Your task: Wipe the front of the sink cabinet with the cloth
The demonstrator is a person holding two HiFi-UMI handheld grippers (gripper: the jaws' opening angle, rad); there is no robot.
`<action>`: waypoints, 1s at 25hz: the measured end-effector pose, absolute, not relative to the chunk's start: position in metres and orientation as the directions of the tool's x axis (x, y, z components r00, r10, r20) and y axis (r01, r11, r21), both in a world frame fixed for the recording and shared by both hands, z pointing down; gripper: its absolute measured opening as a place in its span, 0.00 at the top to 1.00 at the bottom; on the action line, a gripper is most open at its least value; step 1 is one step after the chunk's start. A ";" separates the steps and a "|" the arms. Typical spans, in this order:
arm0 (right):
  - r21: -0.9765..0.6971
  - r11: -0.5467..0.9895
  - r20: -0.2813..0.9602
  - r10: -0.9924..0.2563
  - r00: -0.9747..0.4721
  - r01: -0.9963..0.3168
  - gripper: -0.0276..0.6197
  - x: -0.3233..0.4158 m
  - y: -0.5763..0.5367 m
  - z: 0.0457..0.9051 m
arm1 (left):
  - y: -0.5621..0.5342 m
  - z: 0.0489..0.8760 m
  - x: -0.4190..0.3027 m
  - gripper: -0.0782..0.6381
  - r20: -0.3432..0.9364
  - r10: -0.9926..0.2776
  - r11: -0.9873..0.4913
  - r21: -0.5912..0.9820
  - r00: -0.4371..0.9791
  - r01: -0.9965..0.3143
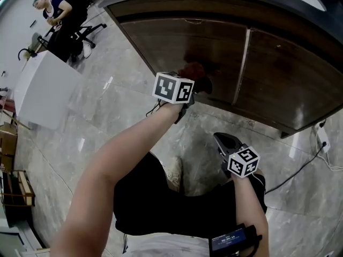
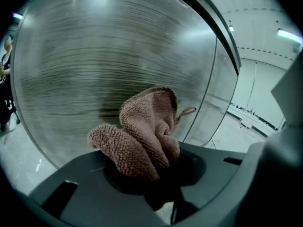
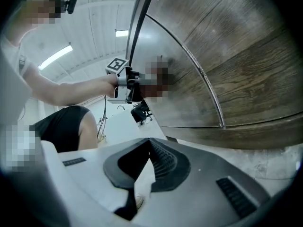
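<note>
The sink cabinet (image 1: 278, 74) stands straight ahead of the left gripper (image 1: 187, 87). Its dark wood front runs long to that gripper's right, past the seam (image 1: 242, 63) between its 2 doors. The cloth (image 2: 144, 134) is bunched and clamped in the left gripper's jaws. It bulges out past them and appears to press on the left door, so it sits between the gripper and the wood.

The right gripper (image 3: 147, 145) hangs lower and back toward the person, well apart from the cabinet. Its jaw tips are together with nothing between them.

The left hand is the nearer 1 by far and carries the work. Most of the front lies to its right, so the stroke likely needs to run that way along the doors, with the cloth kept flat against them.
</note>
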State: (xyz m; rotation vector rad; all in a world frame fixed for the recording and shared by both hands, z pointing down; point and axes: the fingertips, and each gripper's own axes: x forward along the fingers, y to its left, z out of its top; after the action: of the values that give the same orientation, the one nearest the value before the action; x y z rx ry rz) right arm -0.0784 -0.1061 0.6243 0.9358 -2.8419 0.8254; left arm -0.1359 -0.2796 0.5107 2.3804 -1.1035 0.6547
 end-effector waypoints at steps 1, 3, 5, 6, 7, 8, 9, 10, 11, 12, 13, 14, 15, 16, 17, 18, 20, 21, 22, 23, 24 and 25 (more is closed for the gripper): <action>-0.474 0.677 0.183 -0.549 -0.816 -0.562 0.94 -0.074 -0.106 0.623 | -0.278 0.510 -0.126 0.73 0.573 -0.577 -0.614 0.165 0.582 -0.772; -0.468 0.679 0.160 -0.565 -0.809 -0.566 0.94 -0.066 -0.109 0.619 | -0.276 0.509 -0.112 0.73 0.571 -0.570 -0.659 0.110 0.590 -0.744; -0.454 0.683 0.148 -0.576 -0.804 -0.573 0.94 -0.058 -0.109 0.615 | -0.272 0.510 -0.099 0.73 0.572 -0.557 -0.678 0.107 0.602 -0.728; -0.445 0.687 0.143 -0.579 -0.803 -0.575 0.94 -0.054 -0.108 0.612 | -0.270 0.509 -0.091 0.73 0.567 -0.550 -0.684 0.117 0.614 -0.720; -0.436 0.691 0.138 -0.581 -0.802 -0.576 0.94 -0.051 -0.107 0.609 | -0.268 0.507 -0.082 0.73 0.561 -0.544 -0.691 0.124 0.624 -0.712; -0.429 0.695 0.133 -0.584 -0.801 -0.577 0.94 -0.048 -0.106 0.607 | -0.266 0.504 -0.074 0.73 0.556 -0.537 -0.699 0.127 0.634 -0.704; -0.425 0.696 0.128 -0.587 -0.799 -0.580 0.94 -0.045 -0.103 0.605 | -0.264 0.503 -0.065 0.73 0.552 -0.530 -0.708 0.130 0.644 -0.694; -0.422 0.695 0.126 -0.592 -0.796 -0.583 0.94 -0.042 -0.101 0.603 | -0.262 0.502 -0.057 0.73 0.549 -0.520 -0.717 0.134 0.654 -0.684; -0.421 0.692 0.125 -0.596 -0.793 -0.586 0.94 -0.039 -0.098 0.603 | -0.260 0.502 -0.049 0.73 0.547 -0.509 -0.727 0.140 0.665 -0.672; -0.421 0.689 0.127 -0.599 -0.791 -0.590 0.94 -0.037 -0.096 0.604 | -0.258 0.503 -0.041 0.73 0.544 -0.495 -0.737 0.150 0.677 -0.659; -0.420 0.686 0.133 -0.601 -0.788 -0.594 0.94 -0.034 -0.093 0.606 | -0.256 0.505 -0.034 0.73 0.543 -0.478 -0.747 0.163 0.691 -0.645; -0.418 0.684 0.141 -0.601 -0.787 -0.598 0.94 -0.031 -0.089 0.608 | -0.254 0.508 -0.026 0.73 0.541 -0.458 -0.755 0.181 0.705 -0.630; -0.415 0.683 0.149 -0.601 -0.785 -0.601 0.94 -0.028 -0.086 0.610 | -0.253 0.511 -0.019 0.73 0.541 -0.437 -0.763 0.200 0.719 -0.615; -0.413 0.682 0.157 -0.600 -0.785 -0.604 0.94 -0.025 -0.082 0.613 | -0.252 0.515 -0.012 0.73 0.541 -0.419 -0.769 0.215 0.729 -0.601; -0.411 0.680 0.165 -0.599 -0.784 -0.606 0.94 -0.022 -0.078 0.616 | -0.251 0.519 -0.006 0.73 0.543 -0.403 -0.777 0.223 0.737 -0.589; -0.409 0.679 0.172 -0.599 -0.782 -0.610 0.94 -0.019 -0.074 0.619 | -0.249 0.522 0.000 0.73 0.545 -0.389 -0.786 0.225 0.743 -0.576; -0.406 0.674 0.183 -0.602 -0.777 -0.617 0.94 -0.014 -0.067 0.622 | -0.246 0.529 0.010 0.73 0.545 -0.363 -0.802 0.230 0.756 -0.551; -0.407 0.670 0.186 -0.605 -0.774 -0.621 0.94 -0.013 -0.066 0.623 | -0.245 0.532 0.014 0.73 0.541 -0.353 -0.806 0.239 0.764 -0.542; -0.407 0.666 0.188 -0.608 -0.771 -0.625 0.94 -0.012 -0.065 0.623 | -0.246 0.534 0.016 0.73 0.533 -0.347 -0.803 0.256 0.771 -0.538; -0.406 0.664 0.190 -0.611 -0.769 -0.628 0.94 -0.011 -0.066 0.624 | -0.248 0.535 0.015 0.73 0.524 -0.346 -0.795 0.277 0.778 -0.540; -0.404 0.663 0.193 -0.612 -0.767 -0.630 0.94 -0.010 -0.067 0.624 | -0.252 0.536 0.013 0.73 0.516 -0.347 -0.784 0.298 0.783 -0.544; -0.403 0.662 0.195 -0.613 -0.766 -0.633 0.94 -0.009 -0.068 0.625 | -0.255 0.537 0.011 0.73 0.512 -0.346 -0.776 0.316 0.787 -0.546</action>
State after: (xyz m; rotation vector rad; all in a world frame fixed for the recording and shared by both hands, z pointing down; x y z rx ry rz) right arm -0.0087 -0.0677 0.6253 1.0593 -2.8246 0.7099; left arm 0.0113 -0.2546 0.5373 2.5218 -0.6692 0.6000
